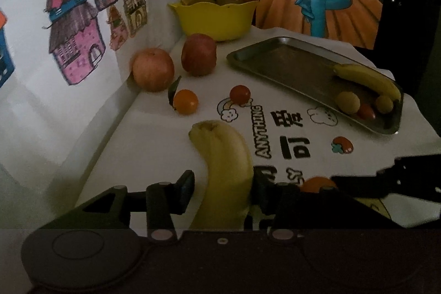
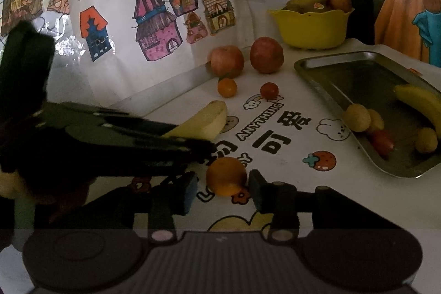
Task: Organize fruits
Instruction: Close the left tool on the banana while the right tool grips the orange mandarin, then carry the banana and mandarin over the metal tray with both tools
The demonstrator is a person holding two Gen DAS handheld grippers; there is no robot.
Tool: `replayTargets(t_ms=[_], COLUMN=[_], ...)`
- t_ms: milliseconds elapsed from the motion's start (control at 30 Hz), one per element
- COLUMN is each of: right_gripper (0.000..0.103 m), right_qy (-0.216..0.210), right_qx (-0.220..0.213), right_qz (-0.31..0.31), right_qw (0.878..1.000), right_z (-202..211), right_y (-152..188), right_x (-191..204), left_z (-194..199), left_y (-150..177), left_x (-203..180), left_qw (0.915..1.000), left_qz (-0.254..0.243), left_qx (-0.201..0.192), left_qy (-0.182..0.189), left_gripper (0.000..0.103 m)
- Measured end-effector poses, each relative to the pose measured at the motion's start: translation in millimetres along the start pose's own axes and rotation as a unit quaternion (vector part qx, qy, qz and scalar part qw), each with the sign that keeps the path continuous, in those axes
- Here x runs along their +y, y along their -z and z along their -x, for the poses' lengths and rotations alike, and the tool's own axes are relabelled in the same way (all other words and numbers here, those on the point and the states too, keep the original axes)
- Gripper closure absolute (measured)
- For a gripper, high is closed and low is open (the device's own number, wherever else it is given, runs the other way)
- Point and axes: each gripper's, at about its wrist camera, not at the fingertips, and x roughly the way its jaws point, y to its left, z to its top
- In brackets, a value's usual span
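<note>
Left gripper (image 1: 222,190) jaws parted around banana (image 1: 224,170) on bench (image 1: 154,134); left pad clear of peel. Two apples (image 1: 153,69), metal tray (image 1: 289,65), yellow bowl (image 1: 215,17) beyond.

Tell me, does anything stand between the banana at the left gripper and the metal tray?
Nothing visible does. The banana lies between the left gripper's open jaws, and only bare printed cloth lies from there to the tray. The small tomato sits off to the side.
</note>
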Motion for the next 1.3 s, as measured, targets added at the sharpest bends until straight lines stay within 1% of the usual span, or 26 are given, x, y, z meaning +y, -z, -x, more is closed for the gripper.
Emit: replayTargets(t_ms=[67,100,133,233,333,433,467,500,667,800,900,1033,1167,1300], right_gripper=[0.053,0.050,0.050,0.050,0.050,0.054,0.062,0.067,0.067,0.068,0.068,0.068,0.068,0.068], right_qy=[0.001,0.007,0.018,0.038,0.040,0.038,0.036,0.035,0.032,0.028,0.029,0.060,0.078,0.095], right_qx=[0.001,0.003,0.004,0.008,0.013,0.013,0.012,0.011,-0.002,-0.020,-0.036,-0.062,-0.102,-0.125], right_qz=[0.007,0.018,0.030,0.063,0.081,0.084,0.083,0.080,0.070,0.064,0.055,0.045,-0.005,-0.043], right_qw=[1.000,1.000,0.999,0.997,0.996,0.996,0.996,0.996,0.997,0.997,0.997,0.995,0.992,0.987], right_z=[-0.1,-0.6,-1.3,-3.3,-5.8,-6.1,-5.9,-5.9,-1.2,5.3,10.8,19.3,37.2,48.4], right_y=[0.2,0.0,-0.4,-0.3,0.3,0.2,0.0,-0.1,-0.5,-0.5,-1.1,-4.1,-10.7,-13.6], right_x=[1.9,3.9,6.3,12.8,17.4,18.4,17.7,16.9,13.2,10.1,5.4,-4.6,-28.1,-48.0], left_z=[-4.7,-6.1,-7.9,-10.3,-9.9,-9.9,-9.7,-9.3,-6.0,-4.2,-1.6,4.1,4.7,3.1], left_y=[-3.3,-4.1,-5.3,-7.7,-8.5,-9.0,-8.7,-8.3,-7.7,-8.7,-12.2,-23.8,-39.3,-50.4], left_x=[-1.0,-0.6,-0.1,1.2,-0.6,-2.8,-2.2,-1.8,11.3,19.1,19.8,12.5,0.1,-14.7], left_qw=[1.0000,1.0000,1.0000,0.9999,0.9999,1.0000,0.9999,0.9998,0.9970,0.9918,0.9875,0.9841,0.9795,0.9757], left_qz=[0.002,0.005,0.009,0.014,0.012,0.008,0.011,0.017,0.065,0.110,0.136,0.151,0.161,0.168], left_qx=[0.000,0.000,0.000,0.001,0.003,0.003,0.003,0.003,0.003,0.007,0.001,-0.024,-0.046,-0.053], left_qy=[-0.004,-0.004,-0.003,0.000,0.006,0.004,0.006,0.010,0.041,0.065,0.079,0.090,0.111,0.130], left_gripper=[0.053,0.053,0.053,0.054,0.062,0.064,0.064,0.064,0.066,0.066,0.066,0.067,0.067,0.067])
